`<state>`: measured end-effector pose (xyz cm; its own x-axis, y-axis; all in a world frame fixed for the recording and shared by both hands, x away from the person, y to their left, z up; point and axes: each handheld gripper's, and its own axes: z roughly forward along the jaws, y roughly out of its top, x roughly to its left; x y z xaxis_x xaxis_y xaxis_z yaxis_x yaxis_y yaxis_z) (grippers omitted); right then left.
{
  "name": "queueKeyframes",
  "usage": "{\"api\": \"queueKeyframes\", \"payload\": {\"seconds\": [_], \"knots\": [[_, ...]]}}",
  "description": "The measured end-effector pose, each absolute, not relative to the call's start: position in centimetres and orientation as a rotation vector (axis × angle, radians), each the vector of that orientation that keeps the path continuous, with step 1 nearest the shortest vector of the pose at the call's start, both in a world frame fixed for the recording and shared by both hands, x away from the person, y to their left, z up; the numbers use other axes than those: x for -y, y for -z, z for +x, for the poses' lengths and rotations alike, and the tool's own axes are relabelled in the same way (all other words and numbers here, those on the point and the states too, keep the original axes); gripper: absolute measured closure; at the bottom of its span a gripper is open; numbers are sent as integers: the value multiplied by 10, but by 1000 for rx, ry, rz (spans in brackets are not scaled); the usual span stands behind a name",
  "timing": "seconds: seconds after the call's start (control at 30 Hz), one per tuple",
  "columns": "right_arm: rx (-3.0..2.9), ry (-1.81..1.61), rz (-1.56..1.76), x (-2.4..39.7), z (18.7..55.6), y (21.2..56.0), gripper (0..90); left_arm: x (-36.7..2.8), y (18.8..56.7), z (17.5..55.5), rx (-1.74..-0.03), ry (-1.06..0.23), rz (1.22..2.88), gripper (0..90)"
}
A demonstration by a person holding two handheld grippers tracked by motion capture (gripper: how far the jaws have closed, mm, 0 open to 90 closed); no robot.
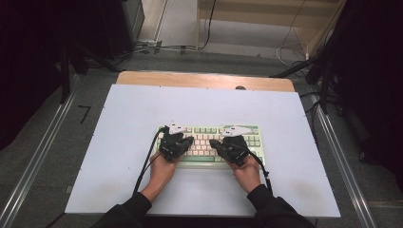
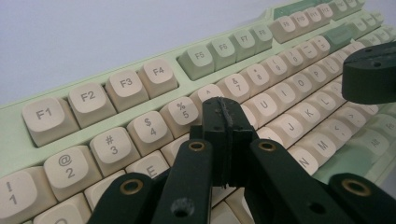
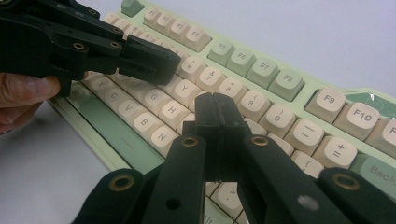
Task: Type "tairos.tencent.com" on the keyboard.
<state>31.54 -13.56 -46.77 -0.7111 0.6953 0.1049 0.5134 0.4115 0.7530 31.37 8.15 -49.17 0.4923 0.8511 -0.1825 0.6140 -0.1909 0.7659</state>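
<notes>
Right, I have both grippers clenched on nothing above the keyboard (image 1: 209,142), which lies long side across the white mat (image 1: 119,156). My left gripper (image 2: 223,112) hovers over its T-Y keys, my right gripper (image 3: 215,109) over its I-K keys, equally near.

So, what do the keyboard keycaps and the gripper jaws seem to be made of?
Keycaps: probably matte plastic, cream and pale green, with moulded rounded edges and printed legends. Left gripper and right gripper jaws: likely black rigid plastic, dull finish; brass-coloured rivets at the pivots.

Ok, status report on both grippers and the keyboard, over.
Left gripper shut, right gripper shut, both empty over the keys. Keyboard flat on the white mat. Nothing in the way.
</notes>
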Motion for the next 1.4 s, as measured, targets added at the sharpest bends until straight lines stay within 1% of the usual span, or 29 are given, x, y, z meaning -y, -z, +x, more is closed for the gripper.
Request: {"api": "queueKeyframes", "payload": {"seconds": [0.37, 0.87, 1.4], "knots": [[-2446, -1182, 1060, 136, 315, 468, 871, -85, 484, 310, -1195, -341, 1855, 900], [-2451, -1182, 1066, 141, 310, 467, 871, -98, 479, 301, -1189, -336, 1826, 900], [-2458, -1148, 1069, 146, 306, 471, 871, -124, 477, 297, -1226, -364, 1797, 900]]}}
